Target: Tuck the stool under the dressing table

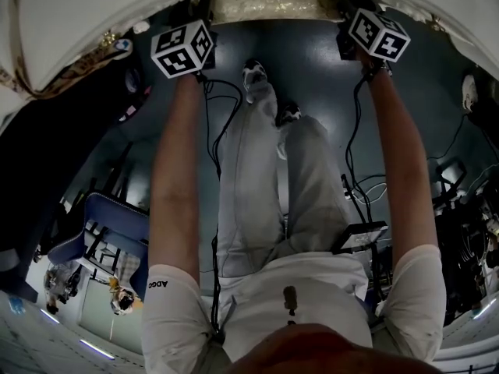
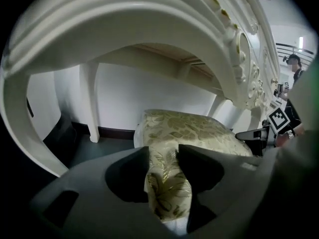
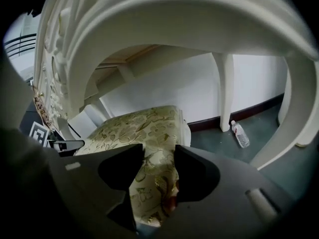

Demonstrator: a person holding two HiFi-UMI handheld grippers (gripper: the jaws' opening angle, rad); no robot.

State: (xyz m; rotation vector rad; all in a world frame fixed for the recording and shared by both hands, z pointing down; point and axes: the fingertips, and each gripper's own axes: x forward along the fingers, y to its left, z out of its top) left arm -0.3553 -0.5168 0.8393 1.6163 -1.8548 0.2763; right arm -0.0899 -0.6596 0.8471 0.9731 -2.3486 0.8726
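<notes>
**A:** What is made out in the head view?

**B:** The left gripper [image 1: 185, 47] and the right gripper [image 1: 380, 34] are held out at arm's length. One is placed at each end of the white-framed stool with the gold floral brocade cushion [image 1: 269, 5]. Only a strip of that cushion is seen, at the rim of the white carved dressing table [image 1: 86, 10]. The fingers are hidden there behind the marker cubes.

**A:** And in the left gripper view?

**B:** The cushion's left end is pinched between the dark fingers [image 2: 127, 176], and the gap is filled with fabric. The stool is seen partly under the table's arch, apart from the back wall.

**A:** The right gripper view?

**B:** The same is shown mirrored, with the fingers [image 3: 199, 176] clamped on the cushion's right end. A clear plastic bottle [image 3: 239, 133] lies on the dark floor just beside a table leg, well apart from the stool.

**A:** How is the step best done?

**B:** The push is judged to be under way. Both ends should be advanced evenly and level, so that the stool is kept square between the table's legs. Only soft padding is gripped, so a slip could be caused by haste.

**A:** What cannot be told?

**B:** The stool's legs are hidden in every view. Their contact with the floor and their clearance from the table's legs cannot be judged.
</notes>
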